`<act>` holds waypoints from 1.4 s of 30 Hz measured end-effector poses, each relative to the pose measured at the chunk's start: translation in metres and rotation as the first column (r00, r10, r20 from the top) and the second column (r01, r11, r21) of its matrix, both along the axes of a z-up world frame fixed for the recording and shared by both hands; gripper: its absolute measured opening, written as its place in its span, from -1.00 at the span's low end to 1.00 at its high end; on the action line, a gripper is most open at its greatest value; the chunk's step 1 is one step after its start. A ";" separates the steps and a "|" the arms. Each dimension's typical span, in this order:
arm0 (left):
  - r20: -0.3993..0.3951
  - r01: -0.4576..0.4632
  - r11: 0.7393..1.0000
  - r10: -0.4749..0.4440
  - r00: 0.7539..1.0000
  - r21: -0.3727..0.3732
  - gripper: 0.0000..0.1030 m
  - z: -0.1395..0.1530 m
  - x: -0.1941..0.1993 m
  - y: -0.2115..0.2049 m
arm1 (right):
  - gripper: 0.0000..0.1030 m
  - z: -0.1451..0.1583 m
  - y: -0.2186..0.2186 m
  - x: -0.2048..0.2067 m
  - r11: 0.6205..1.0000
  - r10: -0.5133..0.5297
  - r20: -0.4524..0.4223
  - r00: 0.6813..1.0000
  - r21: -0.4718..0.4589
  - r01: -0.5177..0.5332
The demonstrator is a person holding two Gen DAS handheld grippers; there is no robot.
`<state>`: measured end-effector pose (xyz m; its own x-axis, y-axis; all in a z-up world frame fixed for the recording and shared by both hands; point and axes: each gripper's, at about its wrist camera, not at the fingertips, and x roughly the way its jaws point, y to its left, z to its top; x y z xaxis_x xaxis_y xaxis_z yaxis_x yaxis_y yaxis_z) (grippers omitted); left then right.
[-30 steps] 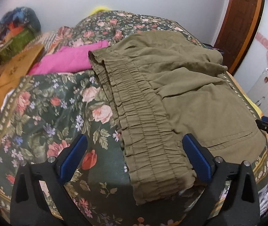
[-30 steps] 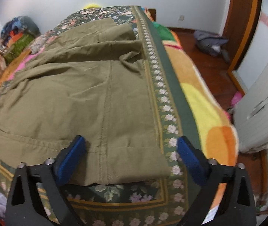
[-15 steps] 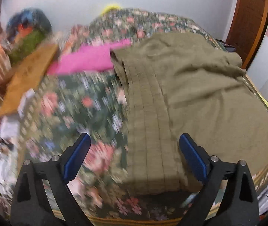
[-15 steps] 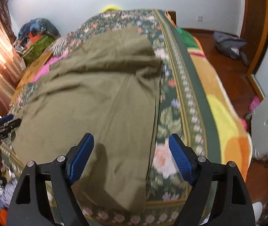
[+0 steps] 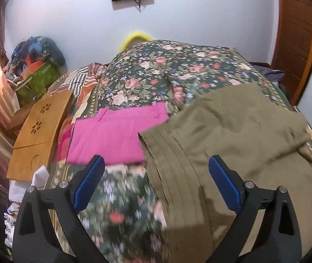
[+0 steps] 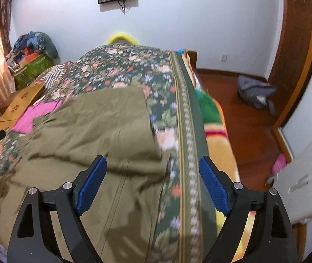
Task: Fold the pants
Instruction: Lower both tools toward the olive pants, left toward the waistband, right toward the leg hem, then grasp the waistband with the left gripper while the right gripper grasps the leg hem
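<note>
Olive pants (image 5: pixel 232 135) lie spread and rumpled across a floral bed (image 5: pixel 156 70), the gathered waistband (image 5: pixel 173 175) toward the left side and the legs running to the right edge. The left gripper (image 5: pixel 156 188) hangs above the waistband, jaws wide apart and holding nothing; the right gripper (image 6: pixel 151 186) hangs over the leg end, equally wide and empty. The cloth looks light, soft and limp (it will likely sag and crease when lifted), so the thick waistband and the hem corners seem the surest places to pinch. One pair of pants, two grippers, one pink garment (image 5: pixel 112 138) beside the waistband, one wooden board (image 5: pixel 39 129) at the far left.
</note>
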<state>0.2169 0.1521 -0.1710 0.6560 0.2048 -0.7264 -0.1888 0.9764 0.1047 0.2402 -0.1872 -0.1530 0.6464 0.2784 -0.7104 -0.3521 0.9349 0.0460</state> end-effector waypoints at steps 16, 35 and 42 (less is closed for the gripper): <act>-0.123 -0.036 0.990 0.020 0.992 -0.133 0.86 -0.074 0.098 0.070 | 0.64 -0.021 0.069 0.150 0.984 0.174 -0.004 0.985 -0.050 -0.174; -0.156 0.031 0.953 -0.082 0.984 -0.300 -0.01 -0.103 0.117 0.071 | -0.08 -0.084 0.108 0.218 0.935 0.342 -0.232 0.911 -0.011 -0.354; -0.132 0.033 0.968 -0.067 0.989 -0.248 -0.18 -0.085 0.112 0.067 | -0.76 -0.075 0.107 0.217 0.947 0.314 -0.198 0.929 -0.003 -0.321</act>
